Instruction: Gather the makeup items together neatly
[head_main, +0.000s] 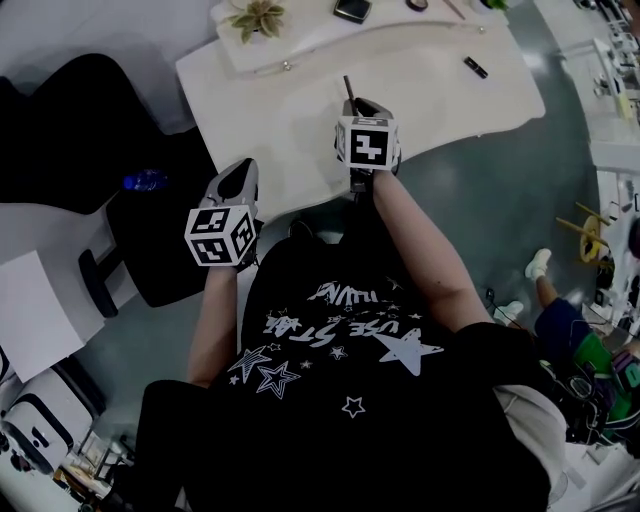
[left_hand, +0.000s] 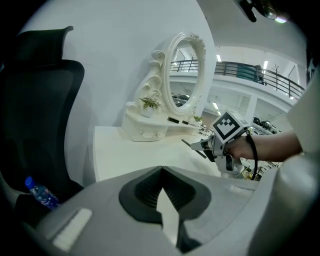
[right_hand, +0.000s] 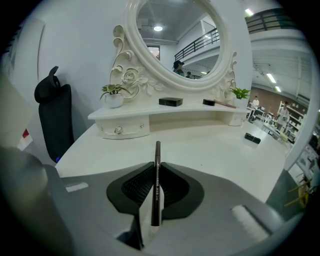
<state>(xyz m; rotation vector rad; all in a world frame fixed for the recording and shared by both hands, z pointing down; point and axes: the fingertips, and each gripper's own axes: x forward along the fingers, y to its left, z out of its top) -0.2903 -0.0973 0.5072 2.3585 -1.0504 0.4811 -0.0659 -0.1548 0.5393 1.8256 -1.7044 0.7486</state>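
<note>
Pinching a pencil (right_hand: 157, 165), the right tool (right_hand: 156, 192) was mid-gather. The left tool (left_hand: 161, 172) was pressed together, empty. The next move probably called for placement beside the other makeup (right_hand: 170, 101).

I look over a white table (head_main: 290, 120) bearing an ornate oval mirror (right_hand: 177, 35) against a white wall (left_hand: 125, 45), with a black chair (left_hand: 40, 115) beside it on a grey floor (head_main: 480, 200).

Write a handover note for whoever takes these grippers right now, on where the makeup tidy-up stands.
Right gripper: shut on a slim brown makeup pencil, held above the white vanity table.
Left gripper: shut, empty.
A flat black case and a pink stick with a dark end lie apart on the raised white shelf; a small black tube lies alone on the table, far right.
Done: pencil picked up. Left: bring all four together.
</note>
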